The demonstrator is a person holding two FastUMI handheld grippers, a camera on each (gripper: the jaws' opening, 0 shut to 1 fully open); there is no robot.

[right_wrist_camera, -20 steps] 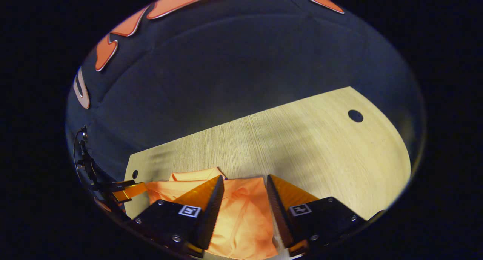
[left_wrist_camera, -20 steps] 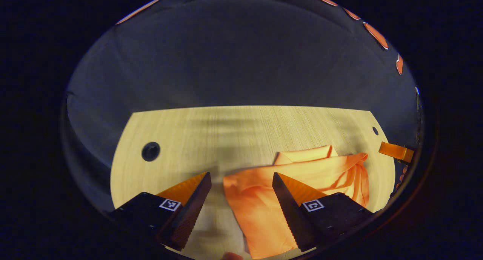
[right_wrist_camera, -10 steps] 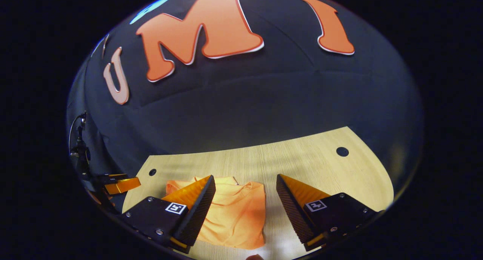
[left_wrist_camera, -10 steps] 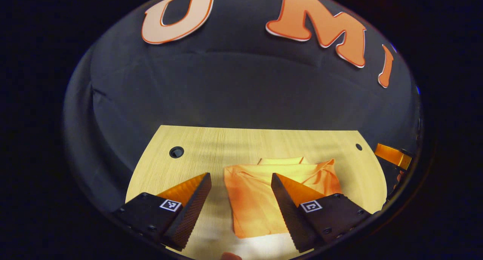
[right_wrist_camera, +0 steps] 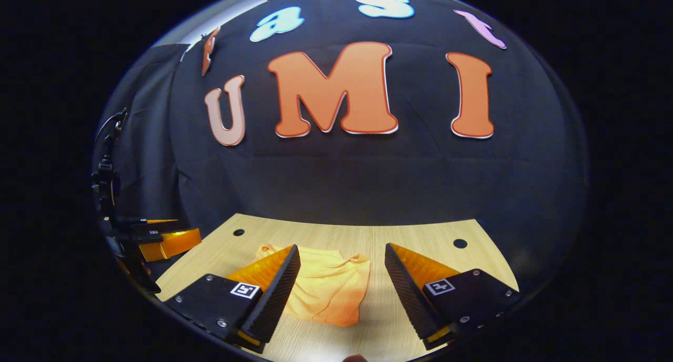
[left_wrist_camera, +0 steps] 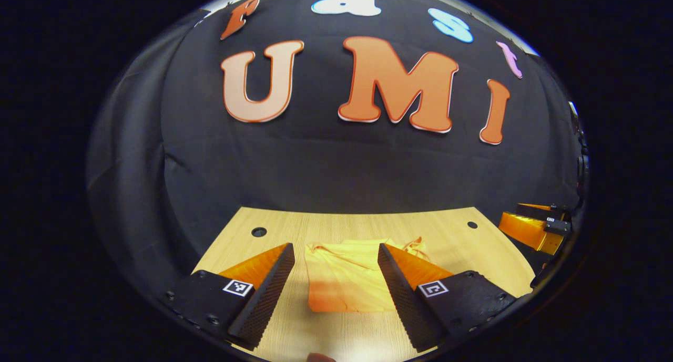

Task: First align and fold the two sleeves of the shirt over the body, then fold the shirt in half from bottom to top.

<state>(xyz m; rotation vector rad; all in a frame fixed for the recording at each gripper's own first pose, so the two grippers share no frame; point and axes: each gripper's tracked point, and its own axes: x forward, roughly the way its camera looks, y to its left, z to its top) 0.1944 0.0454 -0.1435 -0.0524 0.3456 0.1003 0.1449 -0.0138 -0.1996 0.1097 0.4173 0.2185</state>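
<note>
The table is a light wood-grain surface with a straight far edge, its grain running along its length. Two round dark holes are set into the top near the far corners: one hole at the far left, and a smaller-looking hole at the far right. In the right gripper view the same table shows the left hole and the right hole. Behind the table hangs the booth's black cloth wall, creased in places and draped round the left side. At the far left of the right gripper view a dark cable hangs against the cloth.
</note>
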